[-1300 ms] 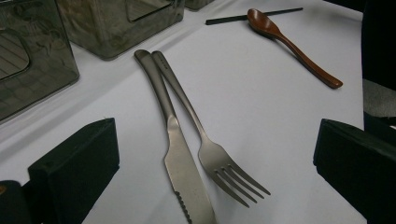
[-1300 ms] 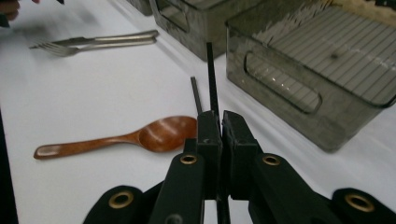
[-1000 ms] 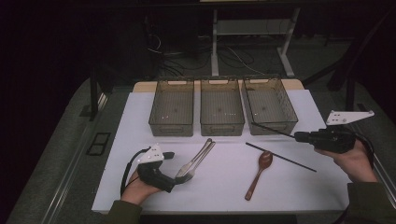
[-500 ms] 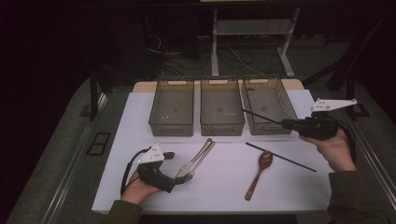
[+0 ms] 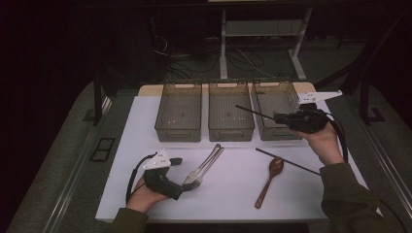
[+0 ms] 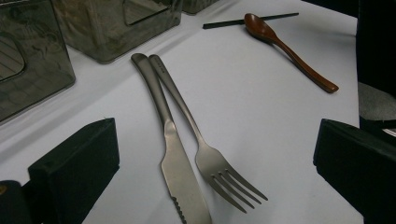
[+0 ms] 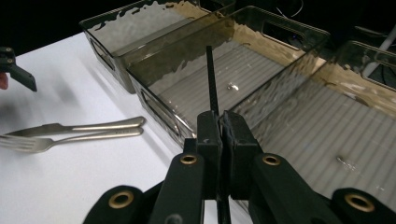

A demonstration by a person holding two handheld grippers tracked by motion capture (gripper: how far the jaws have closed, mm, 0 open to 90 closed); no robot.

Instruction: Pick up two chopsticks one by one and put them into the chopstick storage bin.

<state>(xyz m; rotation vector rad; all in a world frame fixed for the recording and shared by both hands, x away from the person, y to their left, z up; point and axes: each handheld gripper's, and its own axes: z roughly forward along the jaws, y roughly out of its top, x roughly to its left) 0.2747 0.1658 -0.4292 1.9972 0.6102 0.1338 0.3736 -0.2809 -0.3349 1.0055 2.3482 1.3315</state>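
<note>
The right gripper (image 7: 219, 135) is clenching one black chopstick (image 7: 211, 79) between its closed pads, and the stick is pointing forward from the jaws, tilted a little up. In the high view its long axis is running over the gap between the right bin (image 5: 277, 104) and the middle bin (image 5: 229, 109), with the tip above the middle one. The second chopstick (image 5: 286, 161) is lying on the white table (image 5: 145, 126), just beside the wooden spoon (image 5: 269, 180). The left gripper (image 6: 205, 154) is resting open around the knife (image 6: 173, 158) and fork (image 6: 205, 154), not pressing them.
</note>
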